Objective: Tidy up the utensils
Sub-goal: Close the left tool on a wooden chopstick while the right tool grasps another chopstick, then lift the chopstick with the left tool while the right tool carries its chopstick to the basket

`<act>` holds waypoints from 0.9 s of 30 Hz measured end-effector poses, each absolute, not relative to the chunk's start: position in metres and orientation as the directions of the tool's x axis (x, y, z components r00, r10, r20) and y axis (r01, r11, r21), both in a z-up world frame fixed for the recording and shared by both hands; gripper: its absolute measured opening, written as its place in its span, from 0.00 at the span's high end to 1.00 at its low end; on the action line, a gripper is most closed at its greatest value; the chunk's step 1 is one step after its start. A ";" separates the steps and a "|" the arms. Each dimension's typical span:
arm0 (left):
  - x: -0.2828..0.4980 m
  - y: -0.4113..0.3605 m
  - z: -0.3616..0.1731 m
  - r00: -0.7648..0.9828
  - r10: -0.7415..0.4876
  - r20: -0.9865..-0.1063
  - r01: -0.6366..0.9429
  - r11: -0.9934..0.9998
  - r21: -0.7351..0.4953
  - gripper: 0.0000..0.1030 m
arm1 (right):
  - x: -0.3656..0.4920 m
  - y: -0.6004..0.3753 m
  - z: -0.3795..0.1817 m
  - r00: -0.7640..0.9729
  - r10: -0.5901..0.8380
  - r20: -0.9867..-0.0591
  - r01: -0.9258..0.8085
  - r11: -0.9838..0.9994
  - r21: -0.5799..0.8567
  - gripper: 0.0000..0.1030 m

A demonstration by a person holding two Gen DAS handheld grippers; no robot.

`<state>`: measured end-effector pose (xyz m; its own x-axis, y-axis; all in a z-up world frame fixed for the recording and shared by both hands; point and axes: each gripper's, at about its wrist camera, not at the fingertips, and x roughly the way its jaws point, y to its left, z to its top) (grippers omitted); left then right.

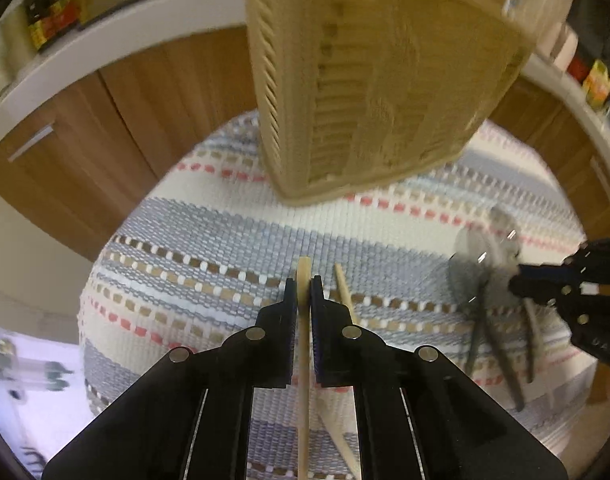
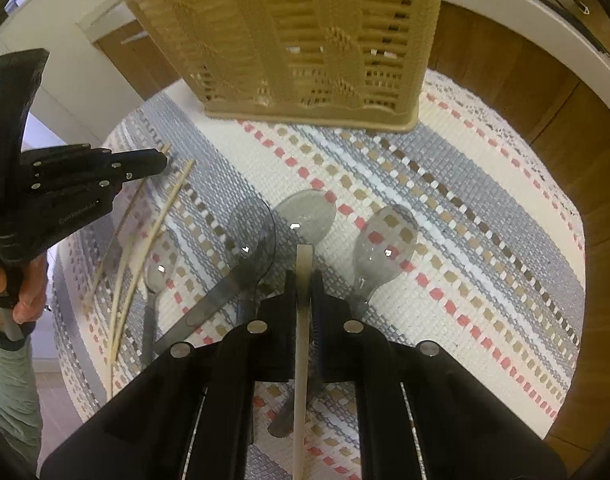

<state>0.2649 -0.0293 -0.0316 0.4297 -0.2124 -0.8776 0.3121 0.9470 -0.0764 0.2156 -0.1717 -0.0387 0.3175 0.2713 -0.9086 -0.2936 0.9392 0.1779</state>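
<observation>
A beige slotted utensil holder point(image 1: 369, 80) stands upright on a striped woven mat point(image 1: 209, 240); it also shows in the right wrist view point(image 2: 301, 40). My left gripper point(image 1: 304, 284) is shut on a wooden chopstick point(image 1: 304, 344), held just above the mat; a second chopstick point(image 1: 344, 292) lies beside it. My right gripper point(image 2: 304, 280) is shut on a pale stick-like utensil point(image 2: 302, 344) above several clear plastic spoons point(image 2: 385, 240). The left gripper also shows in the right wrist view point(image 2: 161, 162), with loose chopsticks point(image 2: 145, 248) under it.
Grey plastic spoons point(image 1: 485, 280) lie on the mat's right side in the left wrist view, near the right gripper point(image 1: 517, 276). Wooden cabinet doors point(image 1: 105, 128) and a white counter edge point(image 1: 105, 40) stand behind the mat. The mat's edge drops off at left.
</observation>
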 end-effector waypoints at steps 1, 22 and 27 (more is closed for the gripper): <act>0.261 -0.026 -0.024 0.458 -0.233 -0.858 0.307 0.947 -0.094 0.95 | 0.214 -0.173 -0.035 0.335 0.276 -0.901 -0.297 0.938 0.178 0.95; 0.176 0.002 0.142 0.877 -0.352 -0.326 0.295 0.932 -0.212 0.95 | 0.174 -0.205 0.095 0.709 0.390 -0.588 -0.344 0.918 0.195 0.95; 0.183 0.000 0.163 0.918 -0.335 -0.212 0.289 0.931 -0.224 0.95 | 0.191 -0.209 0.122 0.794 0.364 -0.486 -0.314 0.931 0.185 0.95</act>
<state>0.1831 -0.0003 0.1628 0.9179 -0.3354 -0.2122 0.2885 0.9310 -0.2235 0.1905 -0.2091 0.1217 0.7943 0.3643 -0.4861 -0.3139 0.9313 0.1851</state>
